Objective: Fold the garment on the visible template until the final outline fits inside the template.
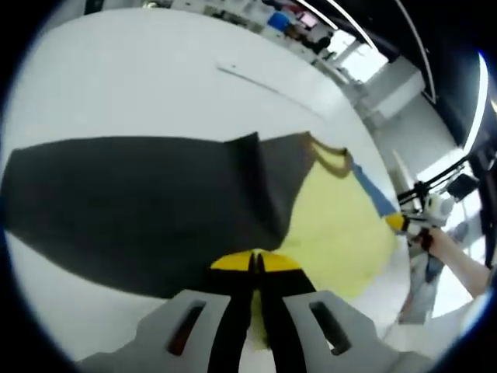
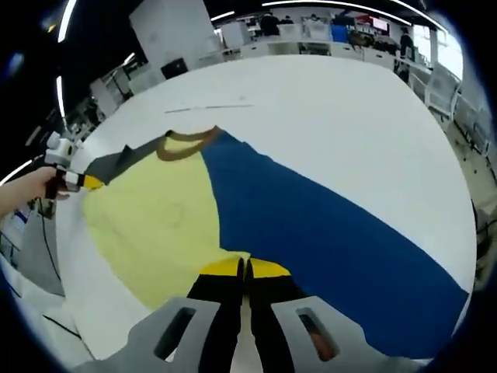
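A colour-block garment lies spread on the white table (image 1: 140, 78). Its yellow middle (image 2: 155, 217) sits between a dark grey panel (image 1: 132, 202) and a blue panel (image 2: 326, 233), with a brown collar (image 2: 189, 140) at the far end. My left gripper (image 1: 255, 263) is shut on the garment's near edge where grey meets yellow (image 1: 342, 225). My right gripper (image 2: 244, 268) is shut on the edge where yellow meets blue. Each gripper also shows across the garment in the other's view: the right gripper (image 1: 402, 223) by a blue strip (image 1: 373, 190), the left gripper (image 2: 78, 180) by the grey part (image 2: 124, 162).
A thin dark line (image 1: 256, 81) marks the table beyond the collar, also visible as a line (image 2: 206, 107) in the right gripper view. A person's hand (image 1: 446, 249) holds the far gripper. Desks and equipment stand past the table's far edge (image 2: 311, 31).
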